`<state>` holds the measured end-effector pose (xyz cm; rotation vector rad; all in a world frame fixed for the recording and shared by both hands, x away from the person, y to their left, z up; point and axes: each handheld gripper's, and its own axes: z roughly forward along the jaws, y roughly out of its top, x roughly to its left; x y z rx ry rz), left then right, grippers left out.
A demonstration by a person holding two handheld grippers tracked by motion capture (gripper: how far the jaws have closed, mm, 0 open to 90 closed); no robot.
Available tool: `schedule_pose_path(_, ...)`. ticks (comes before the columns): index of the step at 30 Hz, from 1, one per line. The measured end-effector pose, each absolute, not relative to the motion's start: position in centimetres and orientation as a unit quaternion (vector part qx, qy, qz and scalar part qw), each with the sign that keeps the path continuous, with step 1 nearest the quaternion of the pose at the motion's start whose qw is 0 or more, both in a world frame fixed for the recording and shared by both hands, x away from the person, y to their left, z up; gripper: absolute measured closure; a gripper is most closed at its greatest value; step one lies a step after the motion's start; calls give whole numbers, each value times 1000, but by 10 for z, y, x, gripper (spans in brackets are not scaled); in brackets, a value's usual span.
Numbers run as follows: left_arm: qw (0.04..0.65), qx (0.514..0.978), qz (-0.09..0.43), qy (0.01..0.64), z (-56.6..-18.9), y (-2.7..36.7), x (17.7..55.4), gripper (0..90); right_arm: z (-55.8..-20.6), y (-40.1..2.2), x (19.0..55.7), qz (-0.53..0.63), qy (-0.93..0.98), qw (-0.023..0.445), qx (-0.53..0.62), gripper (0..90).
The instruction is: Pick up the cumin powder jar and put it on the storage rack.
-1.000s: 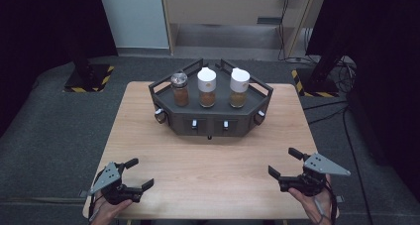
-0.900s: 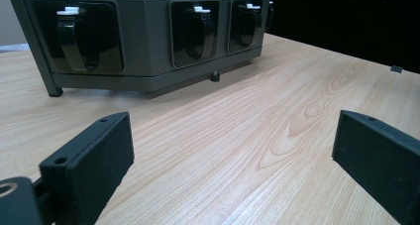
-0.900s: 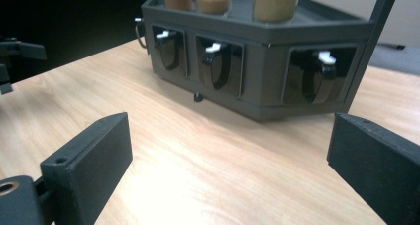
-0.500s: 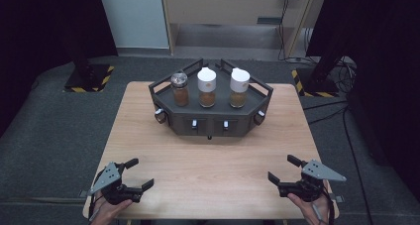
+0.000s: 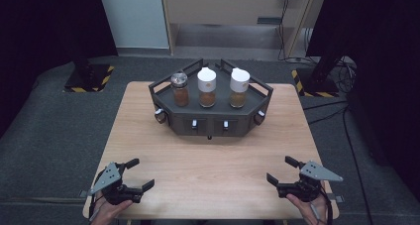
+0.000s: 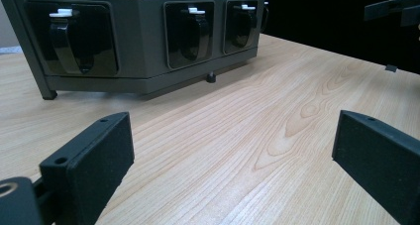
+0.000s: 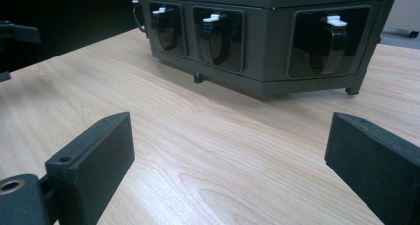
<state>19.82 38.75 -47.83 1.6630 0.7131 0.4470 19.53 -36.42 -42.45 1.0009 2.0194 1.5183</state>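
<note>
A dark six-sided rack [image 5: 210, 120] stands at the back middle of the wooden table. On it stand three jars of brown stuff: one with a clear lid [image 5: 180, 88] and two with white lids [image 5: 207, 86] [image 5: 239, 86]. My left gripper [image 5: 141, 173] rests open near the front left corner with nothing between its jaws. My right gripper [image 5: 280, 169] is open near the front right corner, also holding nothing. In the left gripper view the left gripper [image 6: 233, 155] faces the rack's front [image 6: 138, 61]; in the right gripper view the right gripper [image 7: 230, 155] faces the rack [image 7: 267, 36] too.
The rack's front panels hold black latches with white tabs [image 6: 62, 13] [image 7: 335, 20]. Bare wood [image 5: 213, 165] lies between the grippers and the rack. Around the table is dark grey floor, with stand bases marked in yellow and black [image 5: 89, 79].
My right gripper has drawn back a little toward the table's front edge. The left gripper, the rack and the jars have stayed put.
</note>
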Motion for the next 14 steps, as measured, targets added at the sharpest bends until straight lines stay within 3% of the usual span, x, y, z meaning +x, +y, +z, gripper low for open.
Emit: schedule_pose_path(14, 595, 718, 191, 306, -478, 387, 199, 13, -424, -362, 196, 541, 734, 209, 354, 49)
